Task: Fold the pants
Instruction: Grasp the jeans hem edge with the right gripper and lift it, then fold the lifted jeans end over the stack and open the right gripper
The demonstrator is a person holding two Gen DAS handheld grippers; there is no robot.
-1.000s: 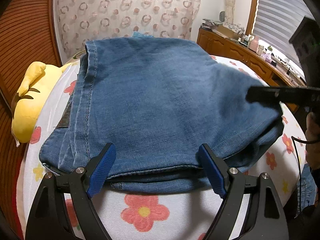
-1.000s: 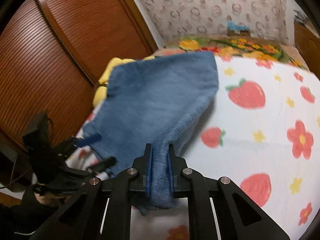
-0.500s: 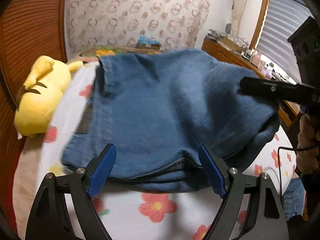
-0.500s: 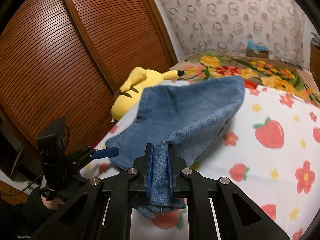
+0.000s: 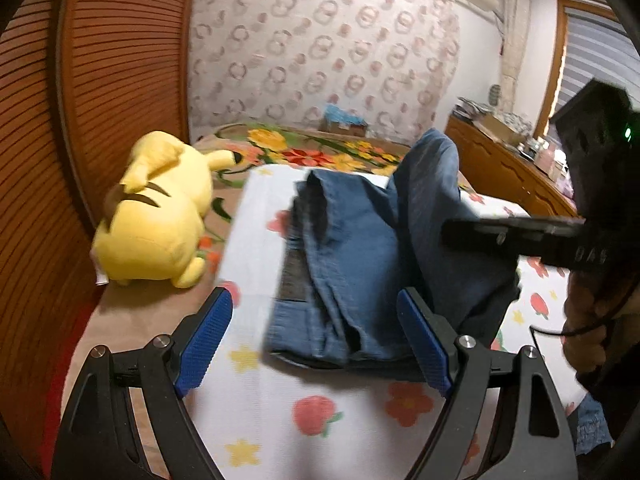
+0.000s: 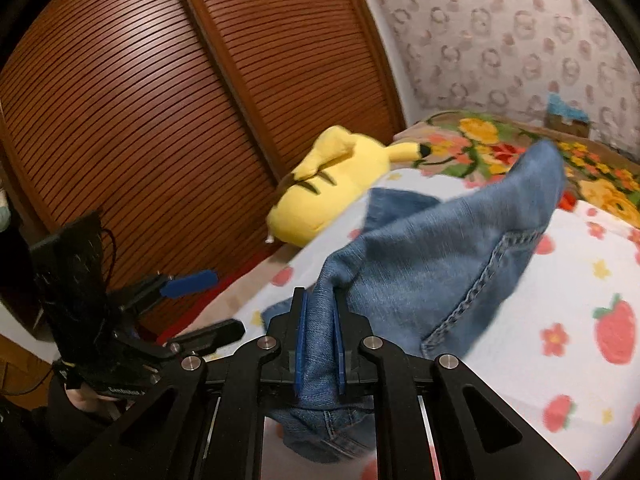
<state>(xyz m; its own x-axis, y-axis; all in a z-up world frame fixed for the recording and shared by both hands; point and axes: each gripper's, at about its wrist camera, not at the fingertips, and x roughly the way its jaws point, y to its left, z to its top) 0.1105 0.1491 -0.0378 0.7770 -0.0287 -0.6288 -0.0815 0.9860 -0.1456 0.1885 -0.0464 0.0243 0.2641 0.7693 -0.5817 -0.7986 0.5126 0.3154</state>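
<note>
Folded blue jeans (image 5: 360,264) lie on a white bedspread printed with flowers and strawberries. My right gripper (image 6: 319,336) is shut on a bunched edge of the jeans (image 6: 432,264) and holds that side raised off the bed, so the cloth rises in a tilted sheet. The same gripper appears as a black bar (image 5: 516,236) at the right of the left wrist view. My left gripper (image 5: 316,340) is open, its blue pads apart and off the cloth, at the near left corner of the jeans. From the right wrist camera, that gripper (image 6: 200,300) shows at lower left, also open.
A yellow plush toy (image 5: 156,216) lies at the bed's left side by the slatted wooden doors (image 6: 160,100). A floral blanket (image 5: 320,152) covers the head of the bed. A cluttered wooden dresser (image 5: 516,156) stands at the right. A hand (image 5: 588,320) holds the right tool.
The right gripper has lifted its side of the jeans up and over to the left. The left gripper pulled back and up, still open, so the jeans now look smaller and further away.
</note>
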